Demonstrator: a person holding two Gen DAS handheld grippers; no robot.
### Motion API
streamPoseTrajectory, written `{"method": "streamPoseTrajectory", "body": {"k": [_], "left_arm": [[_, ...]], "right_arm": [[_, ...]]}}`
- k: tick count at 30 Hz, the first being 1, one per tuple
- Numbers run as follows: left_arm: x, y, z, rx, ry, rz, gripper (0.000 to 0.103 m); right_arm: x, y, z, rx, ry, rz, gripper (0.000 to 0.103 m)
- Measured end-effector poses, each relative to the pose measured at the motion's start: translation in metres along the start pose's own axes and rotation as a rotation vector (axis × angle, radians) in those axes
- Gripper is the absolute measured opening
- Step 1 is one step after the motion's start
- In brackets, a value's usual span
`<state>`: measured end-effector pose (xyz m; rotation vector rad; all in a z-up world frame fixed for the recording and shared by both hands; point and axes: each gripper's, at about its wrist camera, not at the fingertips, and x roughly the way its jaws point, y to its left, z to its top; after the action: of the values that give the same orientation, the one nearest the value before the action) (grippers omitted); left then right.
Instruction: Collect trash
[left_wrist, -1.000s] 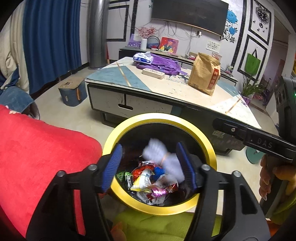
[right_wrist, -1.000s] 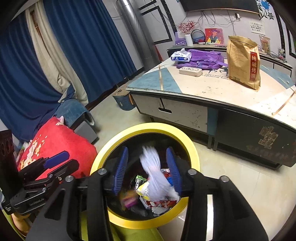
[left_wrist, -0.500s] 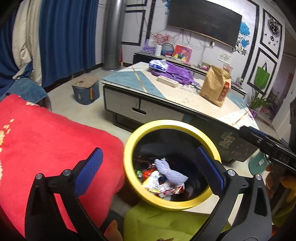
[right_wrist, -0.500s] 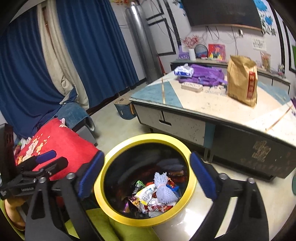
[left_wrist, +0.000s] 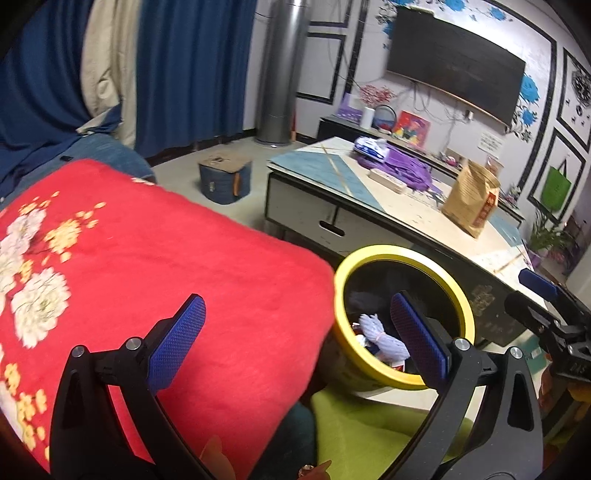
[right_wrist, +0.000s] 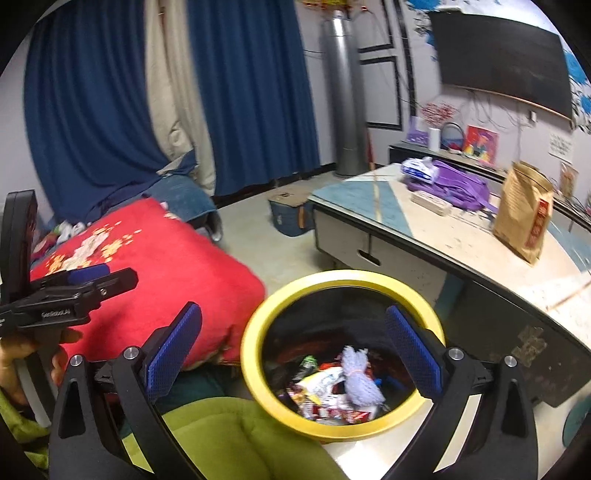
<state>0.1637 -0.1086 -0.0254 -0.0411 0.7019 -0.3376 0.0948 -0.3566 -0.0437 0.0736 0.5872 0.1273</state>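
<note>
Now, left gripper (left_wrist: 295, 343): jaws wide apart — empty.
Right gripper (right_wrist: 293, 349): spread, empty.
White mesh bundle (right_wrist: 360, 380): below, in yellow-rimmed bin (right_wrist: 258, 325) — untouched.

Little lettering is showing clearly. "DAS" is standing in raised letters on the black body of the right gripper (left_wrist: 537, 291), just beside the bin (left_wrist: 458, 295), at the frame's right edge. White print is showing on the left gripper (right_wrist: 86, 276), on its black body, left of the bin (right_wrist: 255, 332), but is too small to read surely. The red label on the brown bag (right_wrist: 522, 216) is carrying characters too blurred to read, as is the white notice (left_wrist: 489, 142) on the wall beyond the bin.
</note>
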Motion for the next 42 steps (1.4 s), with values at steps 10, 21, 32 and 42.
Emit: {"method": "streamPoseTrajectory", "body": {"k": [10, 21, 32, 42], "left_arm": [[-0.043, 0.027, -0.015, -0.025, -0.071, 0.083, 0.092], [-0.089, 0.043, -0.045, 0.006, -0.191, 0.220, 0.092], [-0.121, 0.046, -0.067, -0.002, -0.347, 0.221, 0.092], [-0.121, 0.043, -0.067, 0.007, -0.354, 0.207, 0.092]], "right_arm": [[-0.011, 0.056, -0.001, -0.030, -0.057, 0.064, 0.097], [-0.046, 0.108, -0.018, -0.145, -0.344, 0.025, 0.097], [-0.050, 0.111, -0.033, -0.107, -0.404, 0.011, 0.097], [-0.049, 0.112, -0.034, -0.100, -0.390, 0.019, 0.097]]}}
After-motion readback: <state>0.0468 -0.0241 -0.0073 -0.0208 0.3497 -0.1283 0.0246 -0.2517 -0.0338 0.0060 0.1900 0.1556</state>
